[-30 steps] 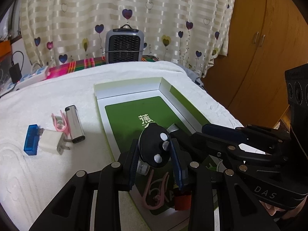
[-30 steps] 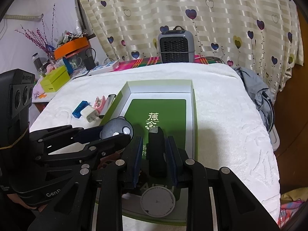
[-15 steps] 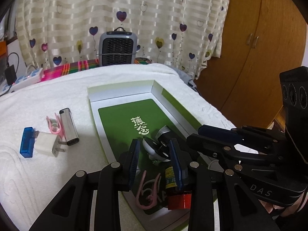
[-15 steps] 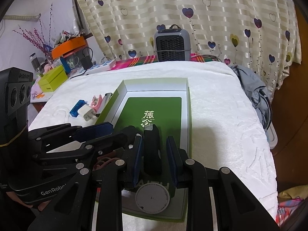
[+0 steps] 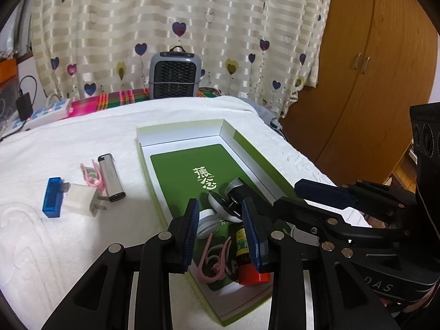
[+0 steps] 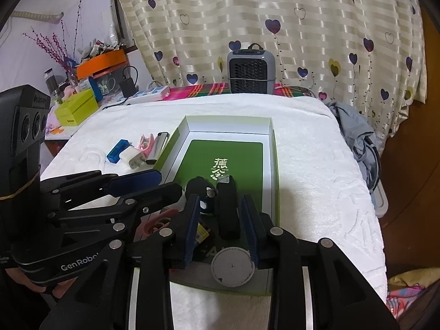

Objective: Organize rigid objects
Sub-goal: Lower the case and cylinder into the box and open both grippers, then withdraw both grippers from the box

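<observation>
Near the counter's left edge lie a blue USB stick (image 5: 52, 197), a white plug (image 5: 82, 200) and a silver lighter (image 5: 111, 177). In the green box (image 5: 254, 154) at the middle, the left claw (image 5: 221, 229) stands spread over a round black-and-white gadget (image 5: 222, 206). The right claw (image 6: 221, 227) has just been opening, its jaws apart from the black bar (image 6: 227, 206) between them.

Each camera sits behind its own tongs, looking forward and downward, very near. Both views share the green box (image 5: 255, 148) (image 6: 271, 134) ahead of the tongs, and the heater (image 5: 176, 75) (image 6: 251, 73) far beyond.
</observation>
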A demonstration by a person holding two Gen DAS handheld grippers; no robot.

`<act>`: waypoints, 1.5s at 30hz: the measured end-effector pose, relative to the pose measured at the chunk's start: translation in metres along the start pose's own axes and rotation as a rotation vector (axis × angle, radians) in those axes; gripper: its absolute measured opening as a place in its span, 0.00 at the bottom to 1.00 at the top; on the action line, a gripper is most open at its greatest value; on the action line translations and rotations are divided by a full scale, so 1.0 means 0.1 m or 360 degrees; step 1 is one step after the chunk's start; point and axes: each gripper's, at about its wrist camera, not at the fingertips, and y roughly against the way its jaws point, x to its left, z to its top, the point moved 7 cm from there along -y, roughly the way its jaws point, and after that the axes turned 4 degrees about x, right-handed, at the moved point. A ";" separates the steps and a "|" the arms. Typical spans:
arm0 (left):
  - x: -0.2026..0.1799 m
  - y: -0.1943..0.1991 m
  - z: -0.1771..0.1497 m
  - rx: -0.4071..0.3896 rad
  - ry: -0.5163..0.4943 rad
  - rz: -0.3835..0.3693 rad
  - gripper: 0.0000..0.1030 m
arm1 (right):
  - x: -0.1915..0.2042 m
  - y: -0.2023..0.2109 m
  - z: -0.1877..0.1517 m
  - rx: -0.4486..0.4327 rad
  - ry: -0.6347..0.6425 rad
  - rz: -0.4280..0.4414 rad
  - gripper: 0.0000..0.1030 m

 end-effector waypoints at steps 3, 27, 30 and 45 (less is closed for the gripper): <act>0.00 0.07 -0.01 -0.0012 0.0006 0.0005 0.29 | 0.02 0.03 0.00 -0.0007 0.0007 -0.0021 0.38; 0.22 0.45 -0.28 -0.0048 0.0066 0.0054 0.29 | 0.18 0.26 -0.10 -0.0058 0.0043 -0.0027 0.63; 0.27 0.48 -0.31 -0.0046 0.0086 0.0062 0.29 | 0.13 0.28 -0.13 -0.0050 0.0018 -0.0024 0.63; 0.38 0.56 -0.40 -0.0051 0.0119 0.0079 0.29 | 0.25 0.33 -0.17 -0.0037 0.0038 0.0038 0.63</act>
